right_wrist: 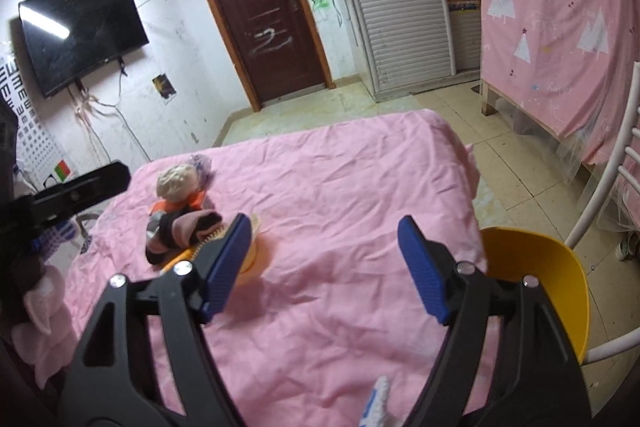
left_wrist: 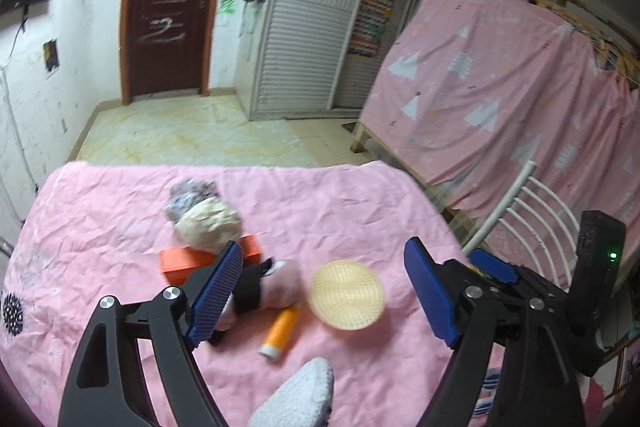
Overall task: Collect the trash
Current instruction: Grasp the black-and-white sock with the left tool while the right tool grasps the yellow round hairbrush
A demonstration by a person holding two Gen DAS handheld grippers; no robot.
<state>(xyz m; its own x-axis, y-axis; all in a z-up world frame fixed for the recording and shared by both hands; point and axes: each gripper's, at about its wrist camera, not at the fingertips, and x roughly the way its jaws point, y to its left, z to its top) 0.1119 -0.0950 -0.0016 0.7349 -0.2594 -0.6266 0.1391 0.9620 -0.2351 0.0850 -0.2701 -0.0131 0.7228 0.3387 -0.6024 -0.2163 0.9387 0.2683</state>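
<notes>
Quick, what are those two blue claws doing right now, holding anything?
Left gripper: open, holding nothing.
Right gripper: open, holding nothing.

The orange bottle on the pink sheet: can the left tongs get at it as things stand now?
Probably yes. The orange bottle lies bare on the sheet, between the fingers of the open, empty left tongs; only the sock touches its far end.

I'm seeing crumpled beige wad [left_wrist: 208,227] sitting on orange box [left_wrist: 188,264], orange tube [left_wrist: 280,331] lying nearby, yellow bin [right_wrist: 540,279] standing bedside
</notes>
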